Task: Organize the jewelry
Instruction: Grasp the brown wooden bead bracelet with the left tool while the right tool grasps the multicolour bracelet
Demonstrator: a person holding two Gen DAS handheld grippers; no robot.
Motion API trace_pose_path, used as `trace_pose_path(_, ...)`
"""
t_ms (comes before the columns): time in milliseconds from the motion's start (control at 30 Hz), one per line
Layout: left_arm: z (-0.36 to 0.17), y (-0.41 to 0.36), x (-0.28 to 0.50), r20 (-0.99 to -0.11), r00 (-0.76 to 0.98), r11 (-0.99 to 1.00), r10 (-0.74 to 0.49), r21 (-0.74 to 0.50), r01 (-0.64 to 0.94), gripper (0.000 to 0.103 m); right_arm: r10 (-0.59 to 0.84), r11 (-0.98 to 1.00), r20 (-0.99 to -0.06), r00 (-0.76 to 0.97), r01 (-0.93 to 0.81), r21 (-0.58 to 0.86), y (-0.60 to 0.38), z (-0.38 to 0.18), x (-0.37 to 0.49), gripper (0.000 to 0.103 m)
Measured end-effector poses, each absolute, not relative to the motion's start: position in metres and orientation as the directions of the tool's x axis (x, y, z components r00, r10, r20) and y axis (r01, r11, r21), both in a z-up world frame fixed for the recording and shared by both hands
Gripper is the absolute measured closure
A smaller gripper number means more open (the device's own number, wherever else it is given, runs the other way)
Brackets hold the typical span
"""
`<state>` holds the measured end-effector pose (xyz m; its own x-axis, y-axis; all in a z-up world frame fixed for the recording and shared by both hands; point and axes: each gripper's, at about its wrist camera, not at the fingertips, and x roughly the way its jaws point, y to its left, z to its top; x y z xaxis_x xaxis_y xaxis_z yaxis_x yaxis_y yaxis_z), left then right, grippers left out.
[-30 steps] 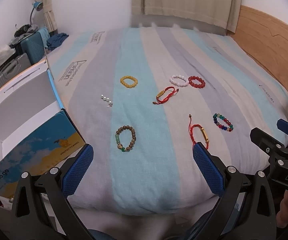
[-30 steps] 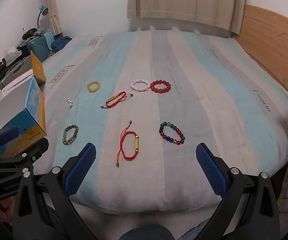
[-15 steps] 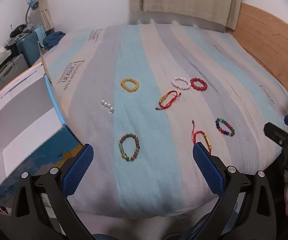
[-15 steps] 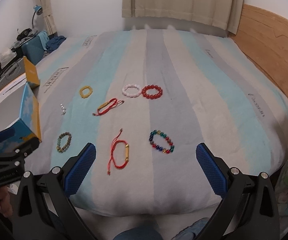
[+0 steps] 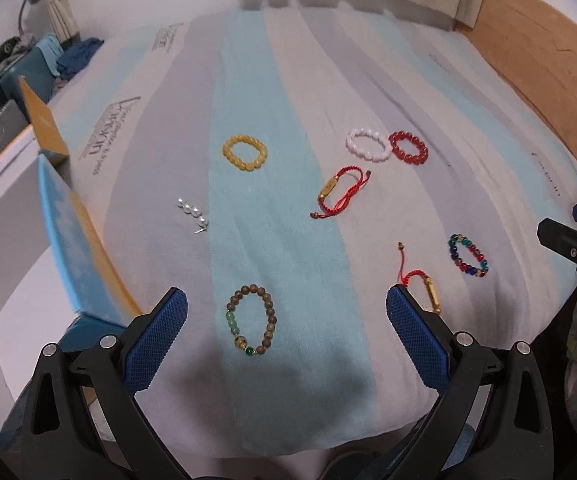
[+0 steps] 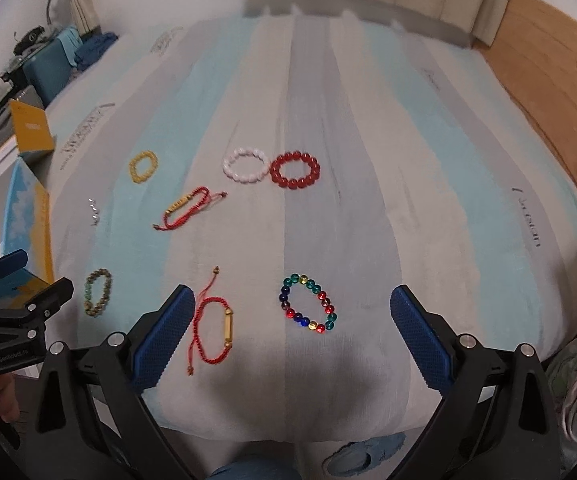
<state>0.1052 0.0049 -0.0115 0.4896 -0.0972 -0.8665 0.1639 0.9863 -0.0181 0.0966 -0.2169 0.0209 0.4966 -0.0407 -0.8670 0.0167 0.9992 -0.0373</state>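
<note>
Left wrist view: brown bead bracelet between released left tongs; right tongs released; eight pieces on bed.

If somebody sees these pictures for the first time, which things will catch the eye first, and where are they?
The eye goes first to the bright bracelets scattered on the striped bedsheet: a red bead bracelet touching a white bead bracelet near the middle, and a multicolour bead bracelet near the front edge. Both grippers, the right gripper and the left gripper, are open above the front edge. An open blue and yellow box stands at the left.
</note>
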Motion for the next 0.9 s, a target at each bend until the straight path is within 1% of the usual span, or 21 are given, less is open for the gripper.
trace_pose_path(300, -0.055, 0.009, 0.138, -0.9, 0.427, 0.986, -0.09, -0.021, 0.165, 0.006, -0.06, 0.998, -0.922, 0.383, 0.017, -0.057, -0.232, -0.037, 0.133, 0.01)
trace_pose_path(367, -0.067, 0.009, 0.141, -0.907, 0.412, 0.985, -0.087, -0.017, 0.171, 0.007, -0.058, 0.998, -0.93, 0.363, 0.02, -0.054, -0.236, -0.052, 0.138, 0.012)
trace_pose_path(533, -0.095, 0.009, 0.149, -0.927, 0.364, 0.982, -0.095, -0.026, 0.189, 0.016, -0.055, 0.998, -0.952, 0.303, 0.032, -0.048, -0.245, -0.086, 0.148, 0.017)
trace_pose_path(667, -0.108, 0.009, 0.154, -0.934, 0.342, 0.98, -0.102, -0.035, 0.197, 0.025, -0.043, 0.998, -0.961, 0.271, 0.054, -0.03, -0.252, -0.105, 0.153, 0.024)
trace_pose_path(700, -0.111, 0.01, 0.155, -0.935, 0.337, 0.98, -0.109, -0.045, 0.193, 0.027, -0.033, 0.998, -0.965, 0.261, 0.056, -0.018, -0.254, -0.109, 0.154, 0.027)
trace_pose_path(733, -0.113, 0.011, 0.156, -0.937, 0.332, 0.981, -0.11, -0.048, 0.189, 0.028, -0.025, 0.998, -0.968, 0.251, 0.057, -0.011, -0.255, -0.113, 0.156, 0.028)
trace_pose_path(800, -0.118, 0.011, 0.158, -0.939, 0.327, 0.981, -0.103, -0.042, 0.189, 0.034, -0.012, 0.998, -0.97, 0.244, 0.062, 0.003, -0.258, -0.117, 0.158, 0.03)
trace_pose_path(833, -0.121, 0.011, 0.159, -0.942, 0.318, 0.981, -0.103, -0.044, 0.19, 0.035, 0.001, 0.998, -0.97, 0.241, 0.064, 0.017, -0.259, -0.119, 0.159, 0.03)
trace_pose_path(867, -0.123, 0.011, 0.159, -0.943, 0.315, 0.981, -0.105, -0.046, 0.188, 0.036, 0.01, 0.997, -0.971, 0.24, 0.067, 0.027, -0.26, -0.12, 0.16, 0.033)
trace_pose_path(900, -0.124, 0.011, 0.16, -0.943, 0.315, 0.981, -0.107, -0.049, 0.187, 0.037, 0.019, 0.997, -0.971, 0.239, 0.068, 0.036, -0.261, -0.121, 0.161, 0.038)
